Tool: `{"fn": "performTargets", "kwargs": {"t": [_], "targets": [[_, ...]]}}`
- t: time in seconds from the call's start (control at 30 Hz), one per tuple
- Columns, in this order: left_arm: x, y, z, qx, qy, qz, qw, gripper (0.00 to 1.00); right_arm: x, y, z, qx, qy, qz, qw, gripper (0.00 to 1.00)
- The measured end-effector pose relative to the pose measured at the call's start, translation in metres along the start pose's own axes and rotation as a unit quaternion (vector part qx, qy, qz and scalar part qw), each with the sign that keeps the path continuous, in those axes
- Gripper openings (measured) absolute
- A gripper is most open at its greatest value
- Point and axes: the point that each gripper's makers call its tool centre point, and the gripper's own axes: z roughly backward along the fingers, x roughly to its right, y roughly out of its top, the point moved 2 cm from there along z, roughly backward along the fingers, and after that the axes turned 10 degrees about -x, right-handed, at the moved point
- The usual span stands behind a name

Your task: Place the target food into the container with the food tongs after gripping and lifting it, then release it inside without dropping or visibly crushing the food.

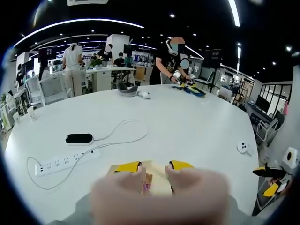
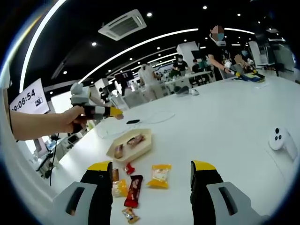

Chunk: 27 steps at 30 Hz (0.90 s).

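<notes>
Table (image 2: 225, 122), white and broad, spreads ahead of both grippers. In the right gripper view the right gripper (image 2: 153, 174) stands with jaws wide apart and nothing between them; the left gripper (image 2: 114, 112), held in a hand (image 2: 70, 119), hangs up and to the left, its yellow-tipped jaws too small to judge. Beyond the right gripper's left jaw lies a shallow beige tray (image 2: 146, 146) holding two brown wrapped snacks (image 2: 127, 145), its long axis running away to the upper right. Between the jaws lie loose packets: a yellow one (image 2: 160, 176), and a dark red bar (image 2: 134, 190) lying lengthwise beside the left jaw. A white controller (image 2: 282, 140) sits far right.

The left gripper view adds a power strip (image 1: 65, 162) and a black box (image 1: 79, 138) to the left; its own gripper (image 1: 154, 166) is blurred, and I cannot tell what its jaws are doing.
</notes>
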Motion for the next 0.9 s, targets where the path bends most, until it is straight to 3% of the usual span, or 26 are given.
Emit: {"fn": "performTargets", "kwargs": {"t": [0.9], "targets": [[-0.003, -0.010, 0.030, 0.012, 0.010, 0.014, 0.9998, 0.23, -0.014, -0.006, 0.004, 0.005, 0.013, -0.002, 0.9999, 0.69]]}}
